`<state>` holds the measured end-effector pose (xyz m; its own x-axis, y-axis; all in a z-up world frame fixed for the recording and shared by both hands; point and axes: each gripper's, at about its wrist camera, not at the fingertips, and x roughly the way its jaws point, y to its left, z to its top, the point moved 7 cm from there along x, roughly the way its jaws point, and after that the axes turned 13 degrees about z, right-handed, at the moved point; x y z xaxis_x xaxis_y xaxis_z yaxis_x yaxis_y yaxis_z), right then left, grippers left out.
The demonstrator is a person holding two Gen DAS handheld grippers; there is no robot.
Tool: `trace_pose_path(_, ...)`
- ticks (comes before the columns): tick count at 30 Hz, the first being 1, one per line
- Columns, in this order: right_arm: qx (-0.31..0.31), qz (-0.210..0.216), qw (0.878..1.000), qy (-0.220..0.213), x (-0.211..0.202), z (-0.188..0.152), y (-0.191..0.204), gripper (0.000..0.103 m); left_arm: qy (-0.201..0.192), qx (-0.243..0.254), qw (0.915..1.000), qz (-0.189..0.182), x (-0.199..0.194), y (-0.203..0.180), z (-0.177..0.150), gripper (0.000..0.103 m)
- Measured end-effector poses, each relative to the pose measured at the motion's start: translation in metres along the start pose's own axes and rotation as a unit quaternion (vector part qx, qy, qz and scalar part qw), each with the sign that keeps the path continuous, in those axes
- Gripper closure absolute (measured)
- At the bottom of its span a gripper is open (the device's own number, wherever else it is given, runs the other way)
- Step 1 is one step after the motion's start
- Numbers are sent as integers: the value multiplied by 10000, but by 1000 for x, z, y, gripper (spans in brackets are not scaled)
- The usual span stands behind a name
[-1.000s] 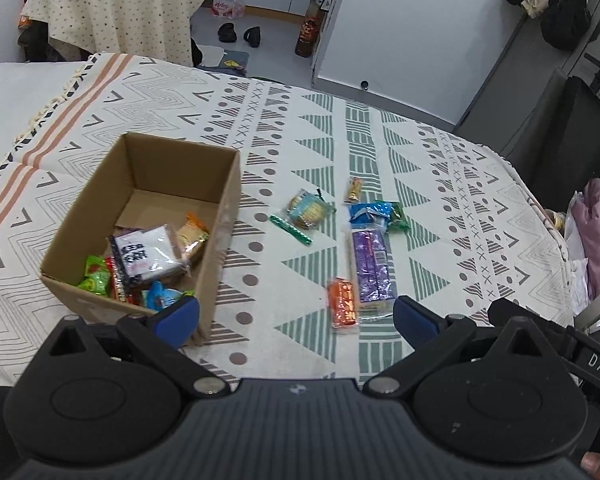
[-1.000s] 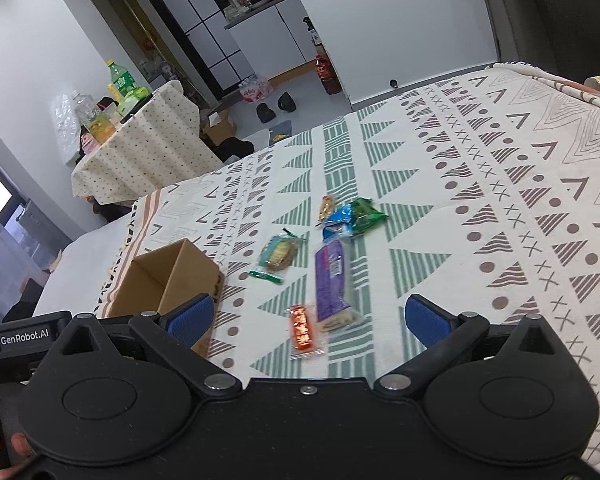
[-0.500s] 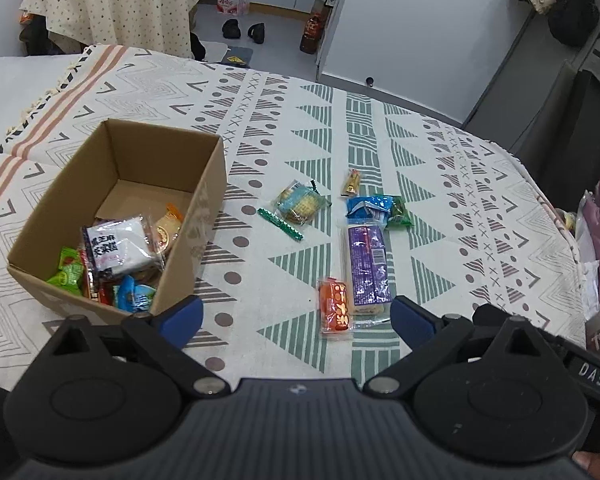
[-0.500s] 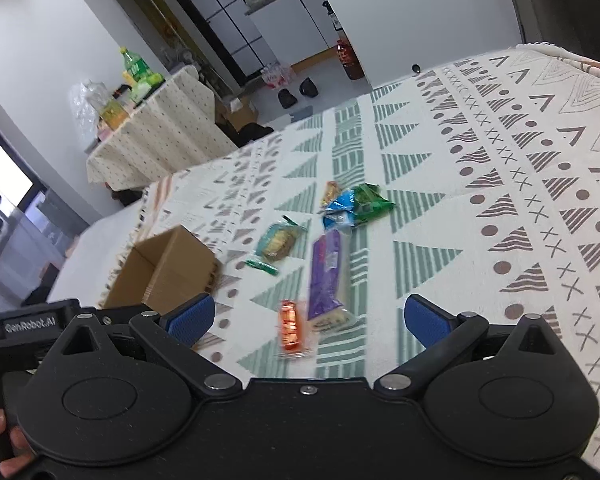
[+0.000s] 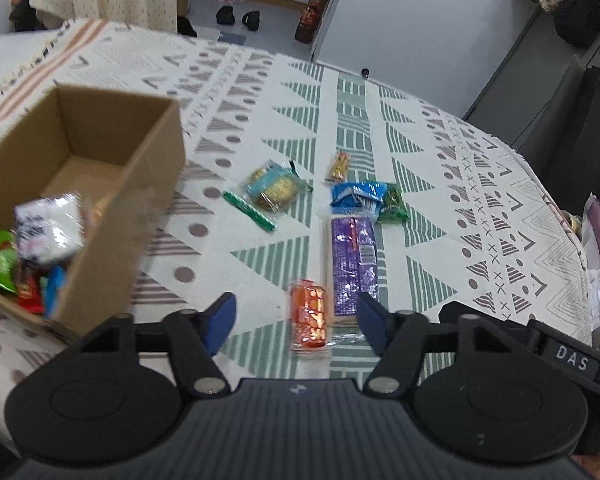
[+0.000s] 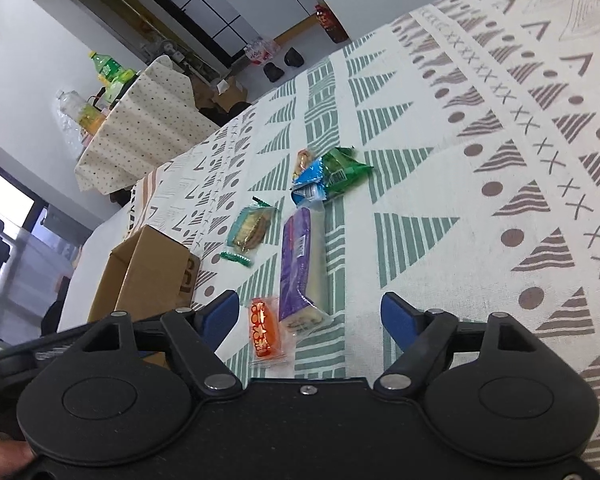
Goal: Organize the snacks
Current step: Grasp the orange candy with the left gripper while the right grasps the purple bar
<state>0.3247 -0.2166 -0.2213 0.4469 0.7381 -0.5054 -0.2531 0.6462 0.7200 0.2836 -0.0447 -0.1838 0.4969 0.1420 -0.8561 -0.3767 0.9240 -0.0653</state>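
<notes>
Illumination was bright, even and diffuse in both views; shadows beneath the scattered packets were faint and soft. In the left wrist view, motion blur smeared the open brown cardboard box point(image 5: 100, 184) and the packets inside it; the patterned white, green and brown woven tablecloth point(image 5: 440, 184) remained comparatively sharp. In the right wrist view, a bright window point(image 6: 8, 196) at the left edge was overexposed; fisheye distortion bent the table edge and room lines toward the frame borders.
</notes>
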Motion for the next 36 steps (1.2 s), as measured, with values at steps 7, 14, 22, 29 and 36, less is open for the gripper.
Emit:
trace_pose_path(7,129,94,9998,142,7,-3,-11,29,263,39,9996,-23,32,-17,-11,55)
trace_pose_path(14,143,112,9995,259,25,6,-20,35,492,-37,9988,72,63,-21,-17,65)
trace_pose_path(22,75,165,9986,503,57,14,-22,39,513,-94,9986,102,78,-18,-12,84)
trace_pose_path(29,-78,179,9976,665,82,18,-18,40,416,-96,9990,156,76,-8,3,85)
trace_pose_path(36,-358,131,9962,782,100,18,-8,40,423,-169,9988,171,80,9,16,85)
